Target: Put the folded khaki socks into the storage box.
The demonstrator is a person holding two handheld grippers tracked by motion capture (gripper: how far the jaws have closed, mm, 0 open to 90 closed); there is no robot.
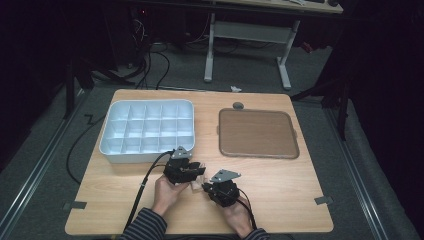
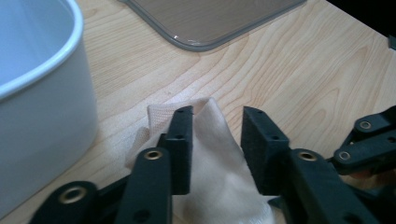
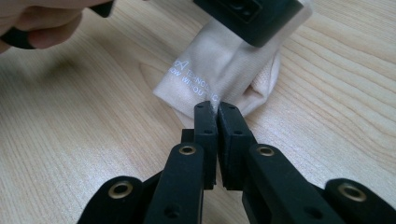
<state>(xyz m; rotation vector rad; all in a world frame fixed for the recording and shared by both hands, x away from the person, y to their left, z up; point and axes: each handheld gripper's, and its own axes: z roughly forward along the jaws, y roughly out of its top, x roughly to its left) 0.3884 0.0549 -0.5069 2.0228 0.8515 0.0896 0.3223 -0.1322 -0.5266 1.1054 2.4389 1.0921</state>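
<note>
- Left tongs [image 2: 217, 126] gape apart, straddling the beige cloth [image 2: 210, 172] on the bench [image 1: 280, 175].
- Right tongs [image 3: 218, 112] pinched tight on the cloth's edge, hands side by side.

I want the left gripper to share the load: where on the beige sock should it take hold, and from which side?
Probably the raised fold of the beige sock between the left gripper's open jaws, coming straight down. The fold stands above the table, and the right gripper already pinches the opposite edge.

Right hand-held gripper [image 3: 217, 108], jaws pinched on beige printed cloth [image 3: 224, 65] atop the wooden table [image 3: 93, 121].
</note>
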